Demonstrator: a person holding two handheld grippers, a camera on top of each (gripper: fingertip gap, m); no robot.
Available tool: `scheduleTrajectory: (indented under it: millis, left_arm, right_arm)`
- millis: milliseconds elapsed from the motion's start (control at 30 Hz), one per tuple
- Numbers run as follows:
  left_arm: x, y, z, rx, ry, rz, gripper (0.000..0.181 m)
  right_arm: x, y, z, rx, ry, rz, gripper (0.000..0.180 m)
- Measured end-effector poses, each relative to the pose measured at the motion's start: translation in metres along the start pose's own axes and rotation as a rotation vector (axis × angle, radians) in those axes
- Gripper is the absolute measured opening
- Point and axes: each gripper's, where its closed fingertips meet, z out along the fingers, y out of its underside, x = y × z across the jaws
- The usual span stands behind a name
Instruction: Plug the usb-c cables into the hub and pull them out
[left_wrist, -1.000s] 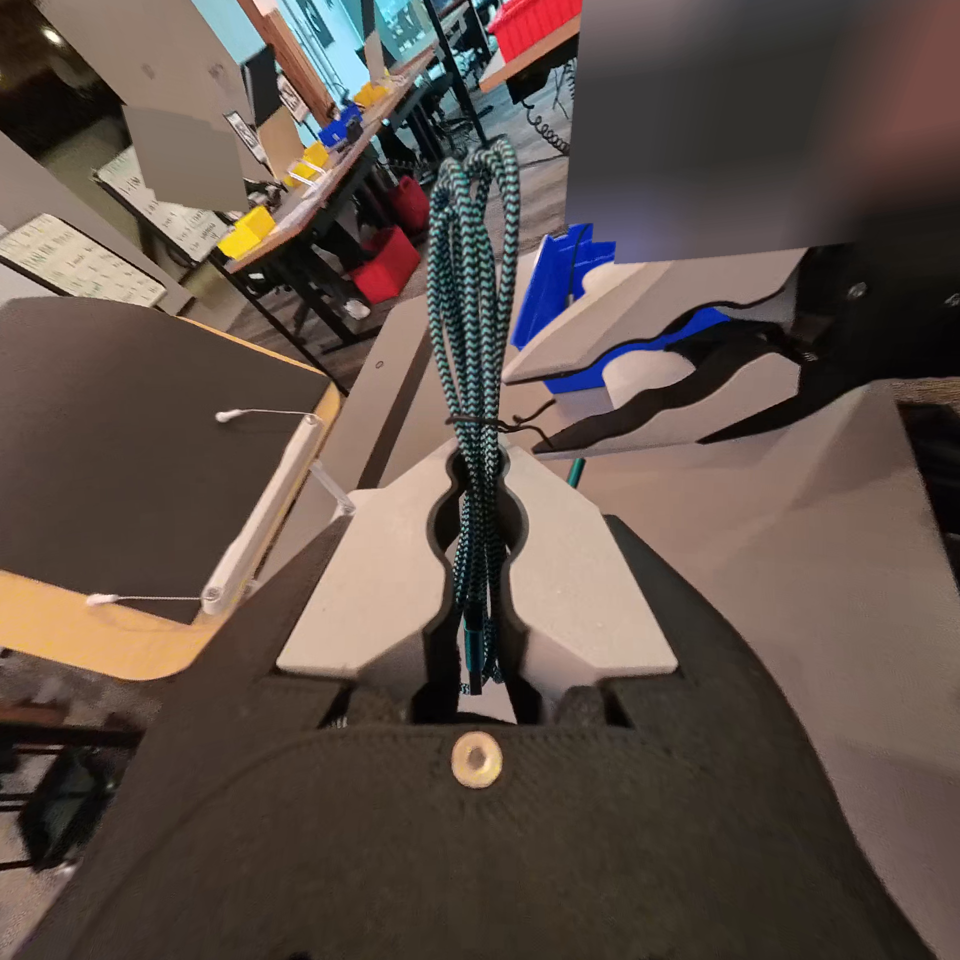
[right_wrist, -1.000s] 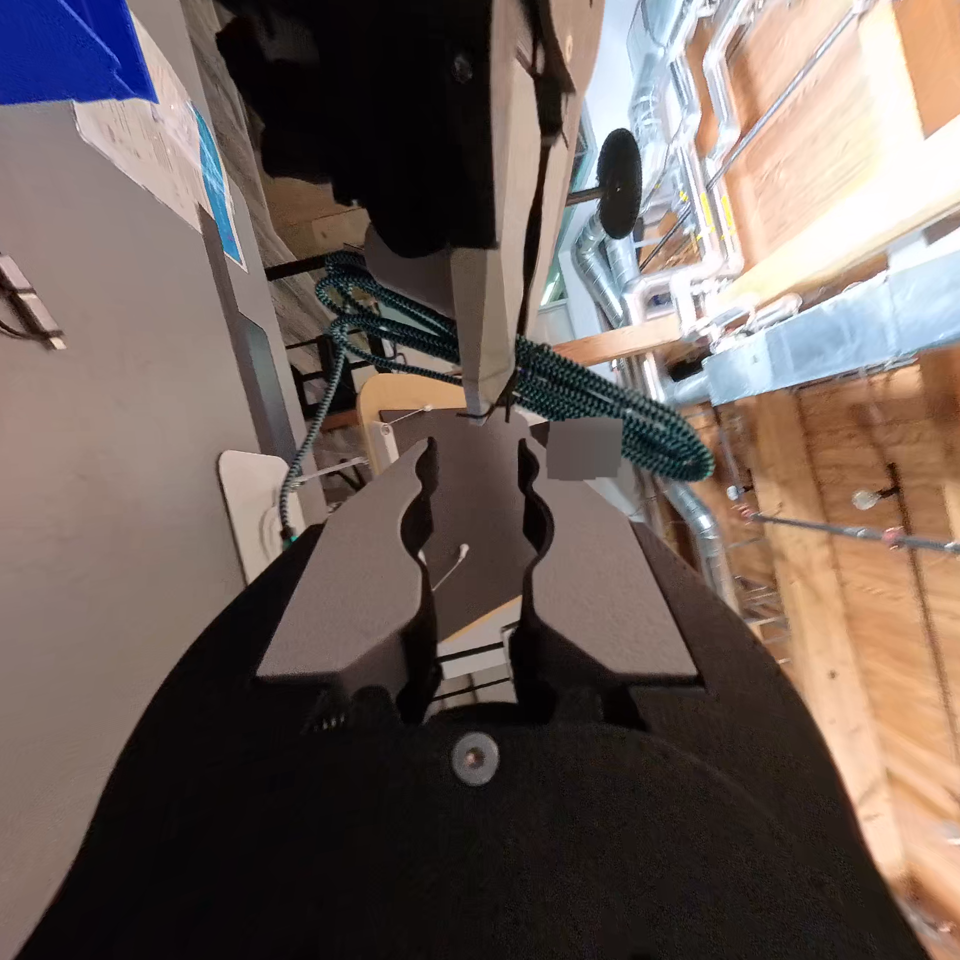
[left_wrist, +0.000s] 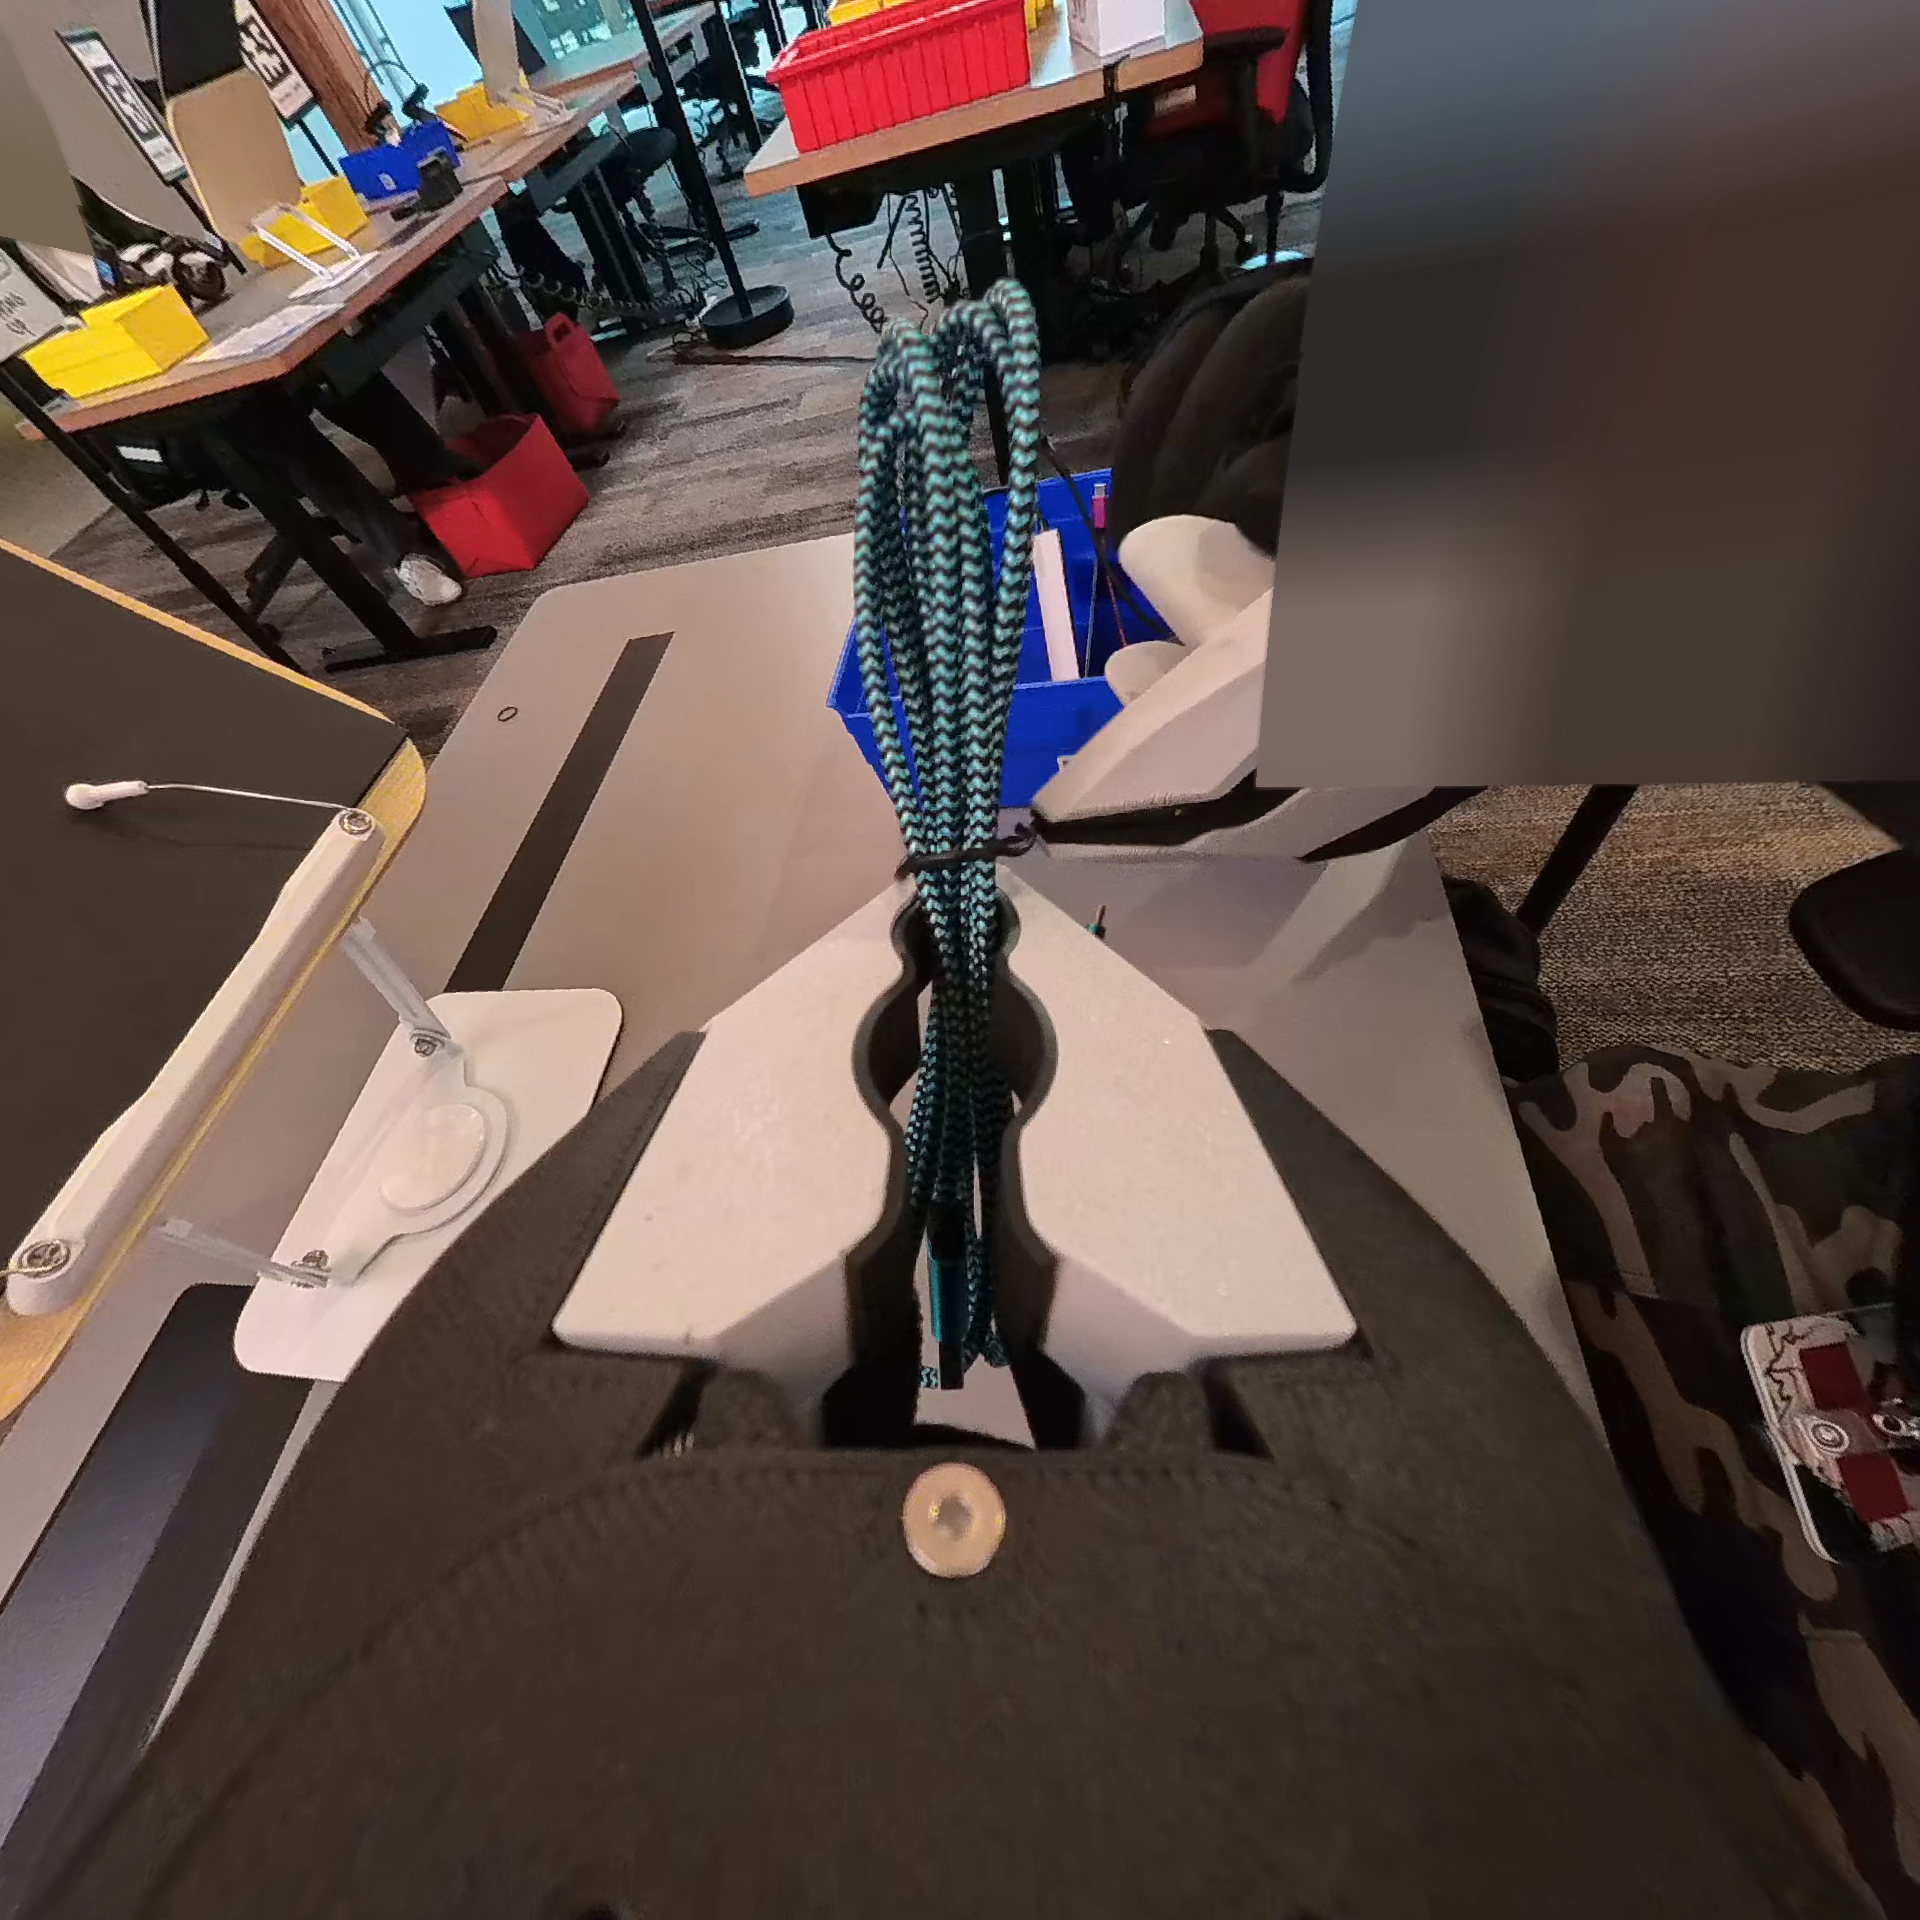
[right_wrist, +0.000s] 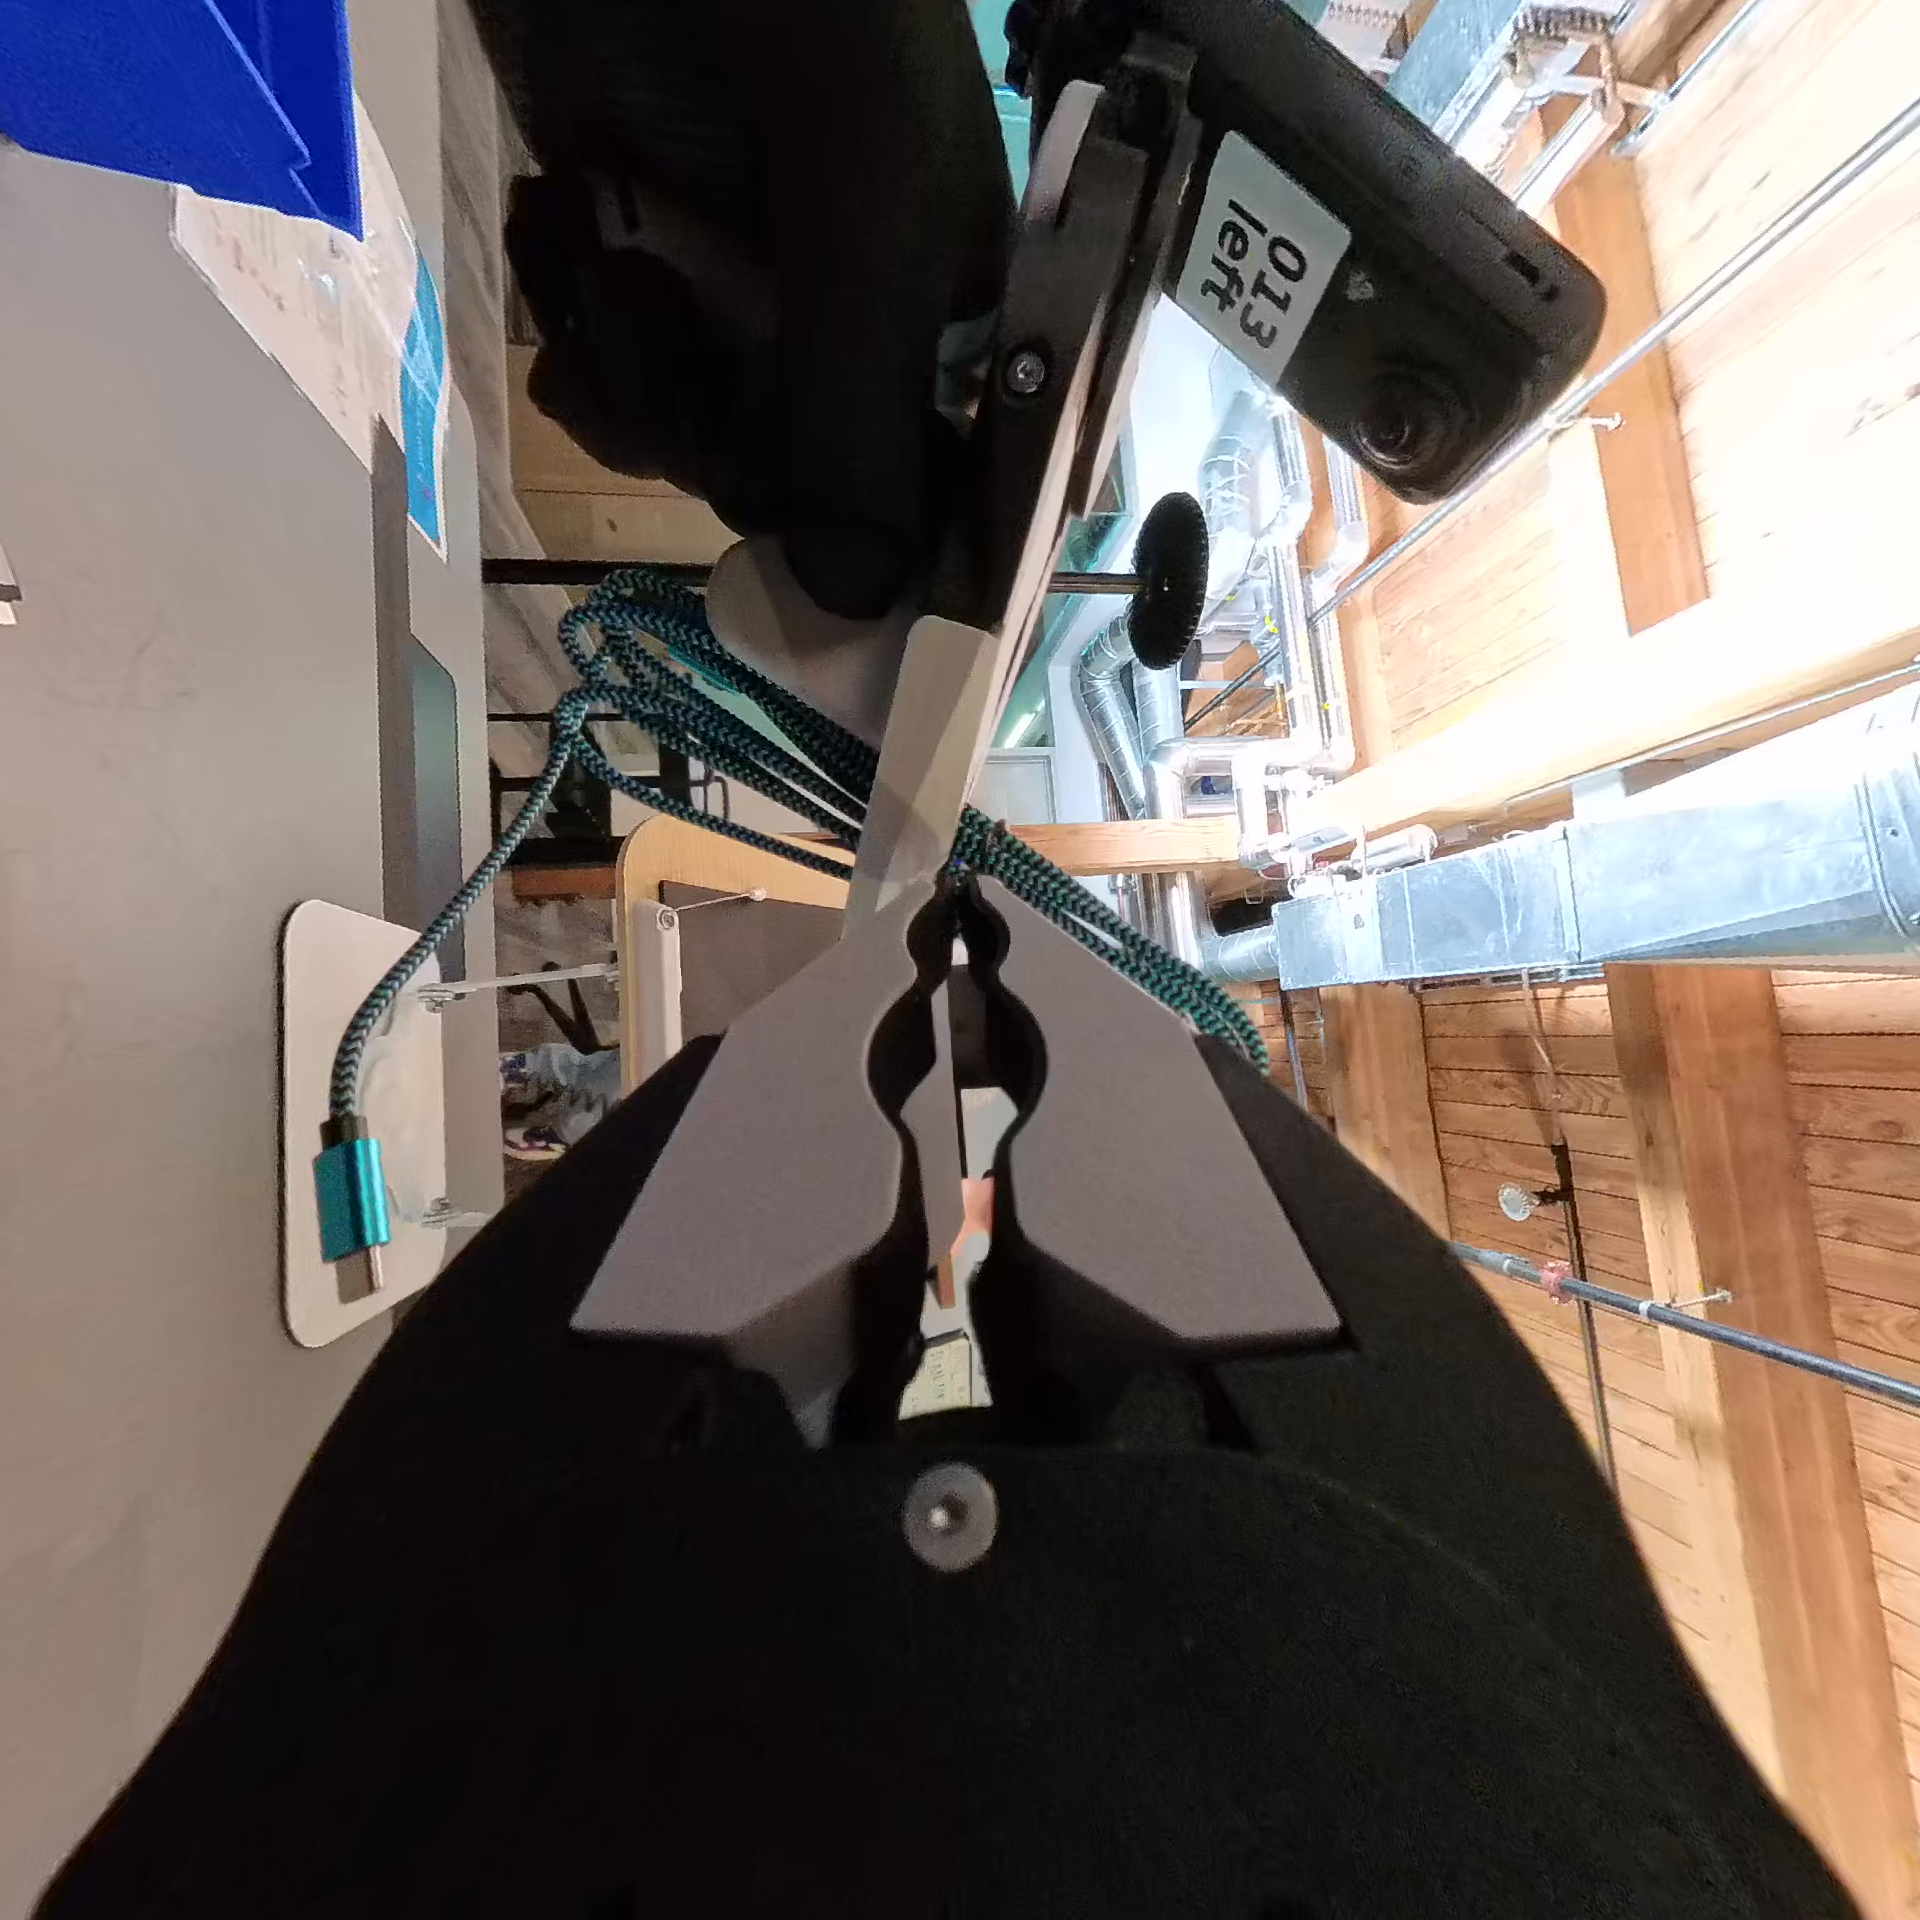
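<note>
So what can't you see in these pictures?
- The hub: it appears in neither view, so where the cable goes is unknown.
- The black tie on the cable bundle: in the right wrist view the right gripper fingers close at it, too small to confirm a grip.
- The person: a blurred patch covers the left wrist view's upper right.
- The blue bin: the cable hides part of it.

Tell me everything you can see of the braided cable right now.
The cable is teal-and-black braided, folded into a bundle of several strands and bound by a thin black tie. The left gripper is shut on the bundle, whose loops stand up above the fingers. One end hangs free in the right wrist view, ending in a teal metallic plug with a bare tip, over a white plate. The right gripper pinches at the tie.
</note>
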Motion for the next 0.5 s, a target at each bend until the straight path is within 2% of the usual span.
scheduleTrajectory:
  millis: [100, 233, 500]
  left_arm:
    - [-0.001, 0.0, 0.0, 0.0, -0.019, 0.015, 0.004]
    - [-0.003, -0.002, 0.0, 0.011, -0.064, 0.058, 0.003]
    - [-0.006, -0.015, 0.0, 0.068, -0.187, 0.163, 0.004]
  right_arm:
    - [-0.001, 0.0, 0.0, -0.002, -0.023, 0.046, 0.0]
    - [0.0, 0.003, -0.001, 0.005, -0.068, 0.267, 0.0]
    - [0.007, 0.006, -0.003, 0.126, -0.179, 1.026, 0.0]
